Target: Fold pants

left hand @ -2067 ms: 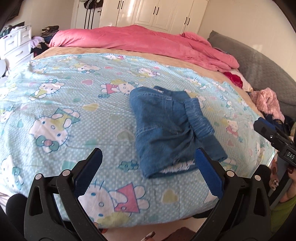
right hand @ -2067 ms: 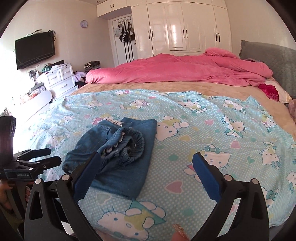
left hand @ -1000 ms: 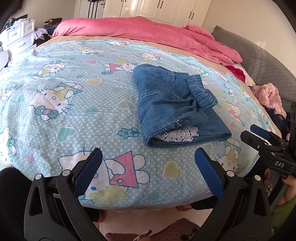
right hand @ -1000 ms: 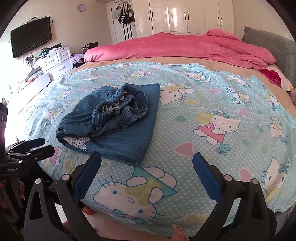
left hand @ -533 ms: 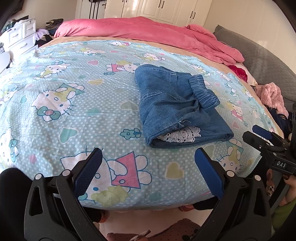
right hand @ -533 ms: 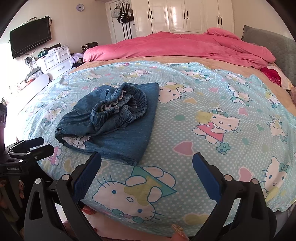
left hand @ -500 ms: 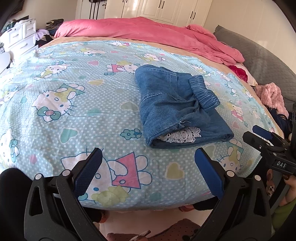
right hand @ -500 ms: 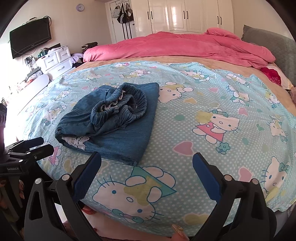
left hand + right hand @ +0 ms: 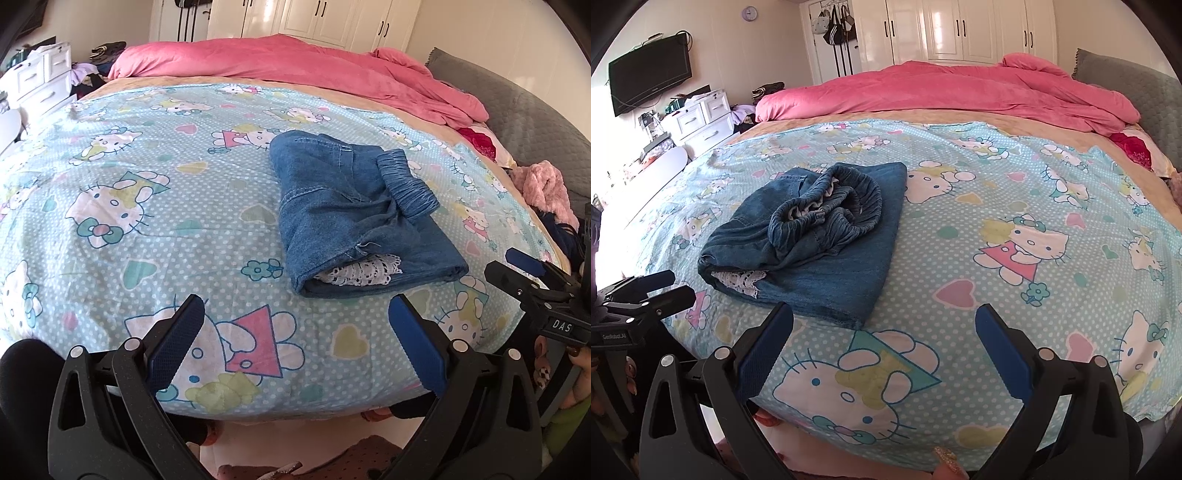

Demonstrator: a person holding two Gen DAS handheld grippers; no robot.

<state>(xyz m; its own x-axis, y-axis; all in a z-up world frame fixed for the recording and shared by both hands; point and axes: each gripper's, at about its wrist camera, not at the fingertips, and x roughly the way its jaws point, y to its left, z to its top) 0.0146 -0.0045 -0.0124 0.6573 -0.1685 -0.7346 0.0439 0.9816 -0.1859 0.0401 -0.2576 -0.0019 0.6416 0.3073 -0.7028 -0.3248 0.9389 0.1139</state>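
Pale blue cartoon-cat sheet [image 9: 155, 236] covers the near part of the bed, with a pink duvet [image 9: 945, 92] heaped along its far side. On the sheet, near the front edge, lie the denim pants [image 9: 351, 221], folded into a thick bundle with the elastic waistband bunched on top and white lace showing at the near end. The left gripper [image 9: 295, 325] and right gripper [image 9: 882, 332] hang apart from the pants, jaws spread wide and holding nothing.

Both grippers: black plastic frames w/ silver screws, blue ribbed pads [image 9: 173, 339]; white lettering, possibly "DAS".
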